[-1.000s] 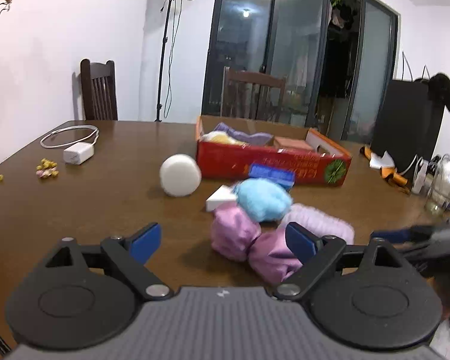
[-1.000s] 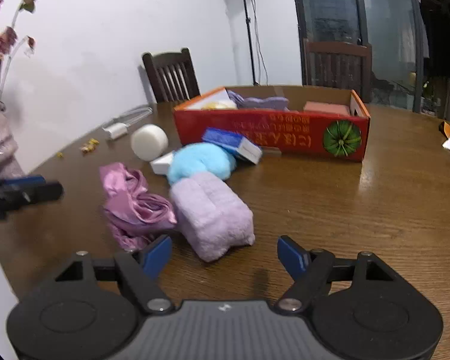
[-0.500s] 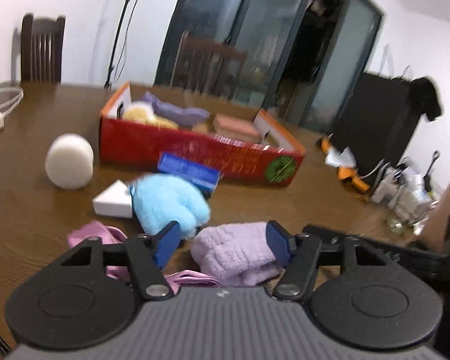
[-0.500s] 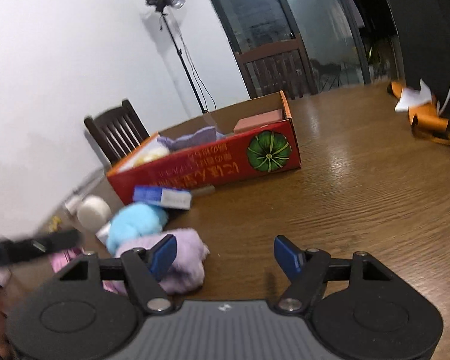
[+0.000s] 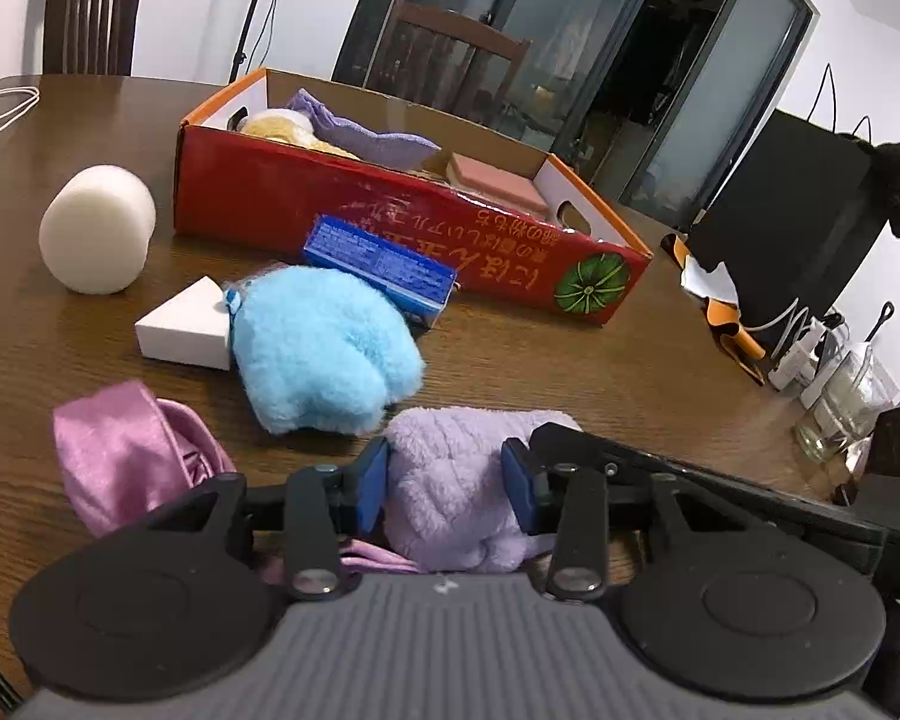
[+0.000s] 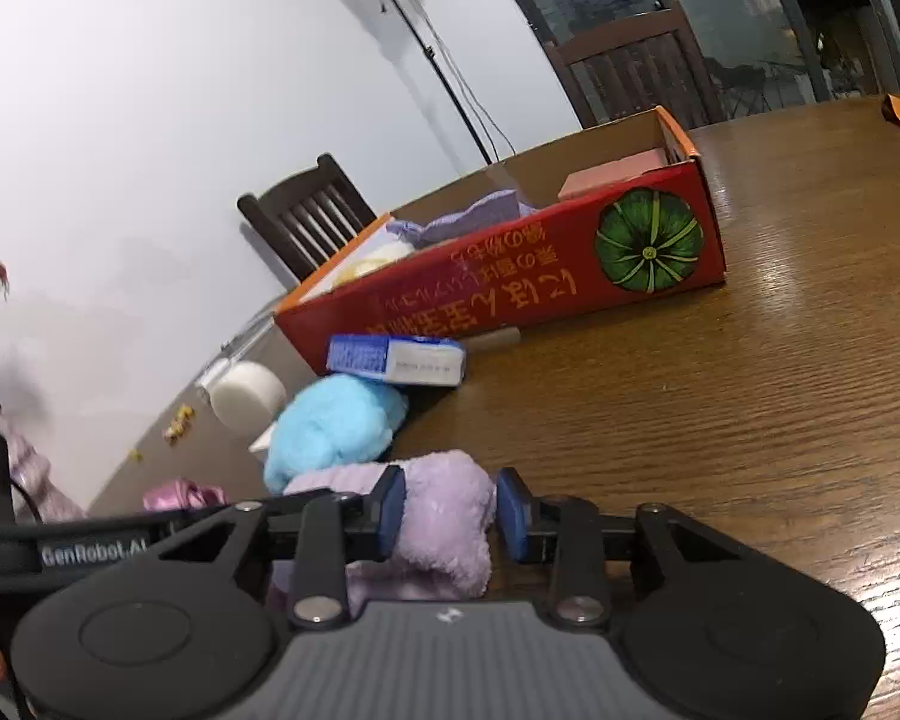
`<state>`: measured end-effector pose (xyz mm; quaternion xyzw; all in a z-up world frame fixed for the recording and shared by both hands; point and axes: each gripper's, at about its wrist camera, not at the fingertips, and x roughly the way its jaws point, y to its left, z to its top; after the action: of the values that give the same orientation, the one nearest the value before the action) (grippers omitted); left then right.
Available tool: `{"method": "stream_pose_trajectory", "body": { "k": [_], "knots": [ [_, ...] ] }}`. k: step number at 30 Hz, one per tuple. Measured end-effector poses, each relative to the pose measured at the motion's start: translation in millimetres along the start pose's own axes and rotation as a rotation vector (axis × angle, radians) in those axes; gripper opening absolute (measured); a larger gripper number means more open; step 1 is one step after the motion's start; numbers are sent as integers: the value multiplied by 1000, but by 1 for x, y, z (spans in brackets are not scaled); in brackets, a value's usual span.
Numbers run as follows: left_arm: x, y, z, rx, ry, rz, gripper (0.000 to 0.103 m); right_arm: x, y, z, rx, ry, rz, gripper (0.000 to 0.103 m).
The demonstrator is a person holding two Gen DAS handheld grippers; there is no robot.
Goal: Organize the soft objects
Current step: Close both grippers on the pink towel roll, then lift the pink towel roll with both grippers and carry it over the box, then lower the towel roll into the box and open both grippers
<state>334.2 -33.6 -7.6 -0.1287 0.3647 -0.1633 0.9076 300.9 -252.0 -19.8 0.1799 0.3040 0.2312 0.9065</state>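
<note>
While both tongs (image 5: pixel 444 483) (image 6: pixel 450 507) close on lilac towel (image 5: pixel 450 480) (blue plush (image 5: pixel 324 354) just beyond), table (image 6: pixel 750 390) rightward bare.

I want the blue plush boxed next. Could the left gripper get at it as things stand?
Probably not yet: the left gripper is shut on the lilac towel. The blue plush lies just beyond, uncovered.

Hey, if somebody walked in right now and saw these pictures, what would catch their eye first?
Probably the fluffy lilac towel at the table's near edge, squeezed from both ends: the left hand-held gripper and the right hand-held gripper have just been closing on it. Behind it lies a sky-blue plush, then the long red cardboard box with a green pumpkin printed on it.
</note>
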Motion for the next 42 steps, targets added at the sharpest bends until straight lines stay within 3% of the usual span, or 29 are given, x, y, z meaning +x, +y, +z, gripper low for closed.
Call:
{"method": "stream_pose_trajectory", "body": {
  "k": [7,14,22,27,32,36,42],
  "knots": [
    [2,-6,9,1,25,17,36,0,-6,0,27,-5,18,26],
    [-16,-23,9,43,-19,1,30,-11,-5,-2,24,-48,40,22],
    [-46,-37,8,98,-88,-75,29,-48,11,-1,30,-87,11,21],
    [-54,-34,60,130,-152,-139,29,-50,21,41,-36,-127,39,21],
    [-16,-23,151,153,-163,-153,29,-8,24,130,-100,-161,39,21],
    [56,-1,218,111,-55,-75,29,63,8,192,-68,-76,-16,21],
    [141,29,249,138,52,82,30,171,-3,232,-87,86,-134,21]
  ]
}}
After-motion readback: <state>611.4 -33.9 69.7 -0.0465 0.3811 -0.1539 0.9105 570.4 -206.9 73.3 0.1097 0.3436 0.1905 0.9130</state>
